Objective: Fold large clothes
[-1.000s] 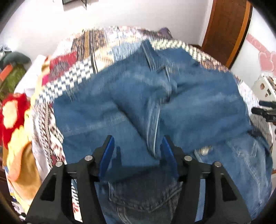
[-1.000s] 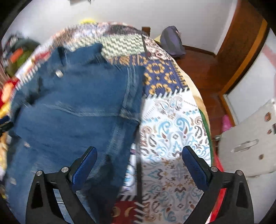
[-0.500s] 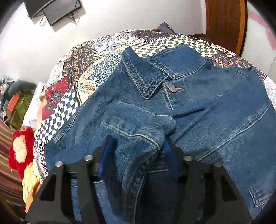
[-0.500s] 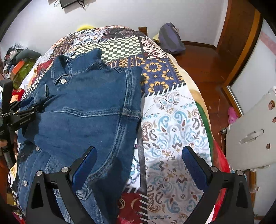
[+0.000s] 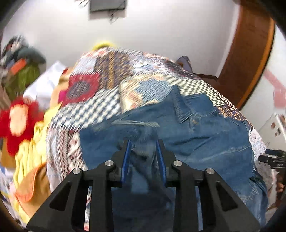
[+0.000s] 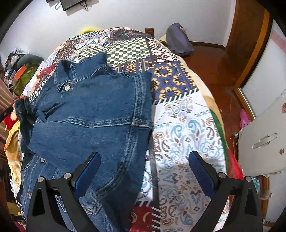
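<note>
The left tongs (image 5: 143,153) have just been closing, and a bunched bit of the blue jean jacket (image 6: 93,114) sits squeezed between them. The right tongs (image 6: 144,171) are wide open and hold nothing; they hang over the jacket's edge. The jacket lies on a patchwork blanket (image 6: 182,128) on a bed. Behind are a white wall (image 6: 125,16), a brown wooden floor (image 6: 211,71) and a purple bag (image 6: 178,39).

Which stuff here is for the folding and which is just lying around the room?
For the folding:
- blue denim jacket
- left gripper, denim bunched between its fingers
- right gripper, open over the jacket's edge

Just lying around:
- patchwork patterned bedspread
- purple-grey bag on the floor
- red and yellow fluffy cloth
</note>
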`<state>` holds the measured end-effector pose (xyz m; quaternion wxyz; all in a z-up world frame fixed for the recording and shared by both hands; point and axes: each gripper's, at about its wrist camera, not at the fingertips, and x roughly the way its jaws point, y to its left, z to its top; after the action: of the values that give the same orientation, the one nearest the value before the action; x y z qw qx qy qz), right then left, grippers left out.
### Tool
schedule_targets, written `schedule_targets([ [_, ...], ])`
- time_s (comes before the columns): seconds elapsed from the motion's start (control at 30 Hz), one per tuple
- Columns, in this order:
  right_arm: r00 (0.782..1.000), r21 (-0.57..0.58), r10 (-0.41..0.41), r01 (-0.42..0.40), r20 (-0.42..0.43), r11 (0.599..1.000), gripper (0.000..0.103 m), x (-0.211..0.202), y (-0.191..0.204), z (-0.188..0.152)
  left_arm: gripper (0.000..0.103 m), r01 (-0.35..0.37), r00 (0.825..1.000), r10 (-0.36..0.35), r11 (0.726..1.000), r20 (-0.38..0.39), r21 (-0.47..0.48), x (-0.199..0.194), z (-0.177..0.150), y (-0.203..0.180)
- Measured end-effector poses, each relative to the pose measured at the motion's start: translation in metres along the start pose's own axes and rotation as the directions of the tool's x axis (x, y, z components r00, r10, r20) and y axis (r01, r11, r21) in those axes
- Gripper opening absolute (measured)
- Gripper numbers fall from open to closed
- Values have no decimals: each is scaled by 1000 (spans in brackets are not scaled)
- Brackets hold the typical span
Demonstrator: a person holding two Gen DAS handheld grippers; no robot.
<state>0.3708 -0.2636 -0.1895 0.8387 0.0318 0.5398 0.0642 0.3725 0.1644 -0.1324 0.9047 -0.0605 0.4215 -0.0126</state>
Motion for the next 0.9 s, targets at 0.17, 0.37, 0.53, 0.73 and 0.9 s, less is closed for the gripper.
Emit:
schedule_targets([
  [0.17,1000,-3,8,-9,-14,1000,98,6,10,-1,29,-45,994,41,998,-103,-34,7,-43,39],
  [0.37,1000,-2,-3,3,-29,1000,98,9,14,-2,30,-94,973,81,994,-216,-49,20,-85,61],
  [0.53,1000,-4,12,-12,-26,1000,98,9,9,8,42,-104,973,101,995,-206,-7,9,-80,63],
  [0.73,996,53,86,-84,-37,995,98,18,-4,38,87,-132,990,125,987,-73,-95,-4,-42,85],
  [0.9,989,93,134,-128,-60,987,98,42,-11,67,87,-124,983,93,973,-159,-197,46,-18,113],
])
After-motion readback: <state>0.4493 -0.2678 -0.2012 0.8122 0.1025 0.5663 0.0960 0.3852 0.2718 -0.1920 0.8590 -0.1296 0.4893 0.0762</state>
